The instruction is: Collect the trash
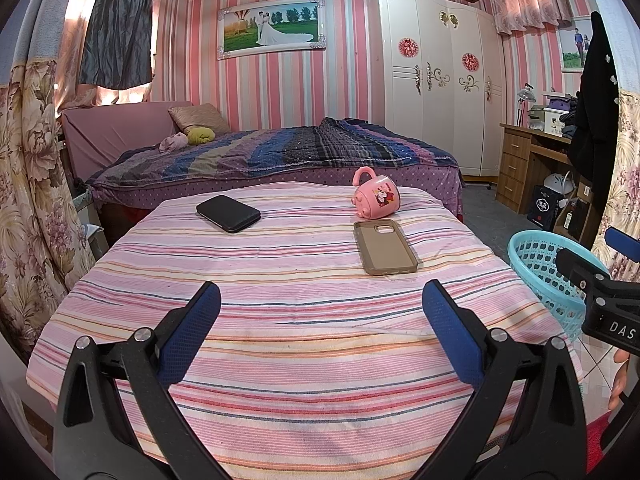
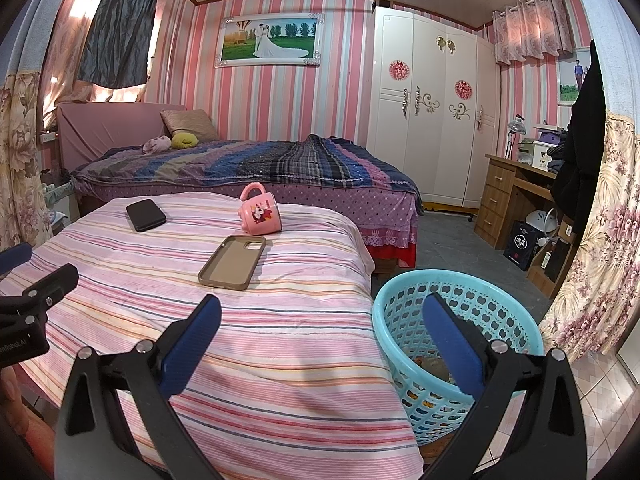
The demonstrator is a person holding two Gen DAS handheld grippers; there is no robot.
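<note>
A turquoise basket (image 2: 404, 320) stands on the floor right of the striped table (image 2: 240, 360), with some scraps at its bottom (image 2: 434, 364); it also shows at the right edge of the left wrist view as the basket (image 1: 540, 268). My left gripper (image 1: 320, 300) hovers open over the table's near part, nothing between its blue pads. My right gripper (image 2: 322, 312) is open too, straddling the table's right edge and the basket rim. On the table lie a brown phone case (image 1: 385, 246), a pink mug (image 1: 378, 197) on its side and a black phone (image 1: 228, 207).
A bed (image 1: 280, 152) with a dark striped quilt stands behind the table. A white wardrobe (image 1: 436, 80) and a wooden desk (image 1: 524, 160) line the right wall, with boxes on the floor (image 2: 524, 244). Floral curtains (image 1: 28, 200) hang on the left.
</note>
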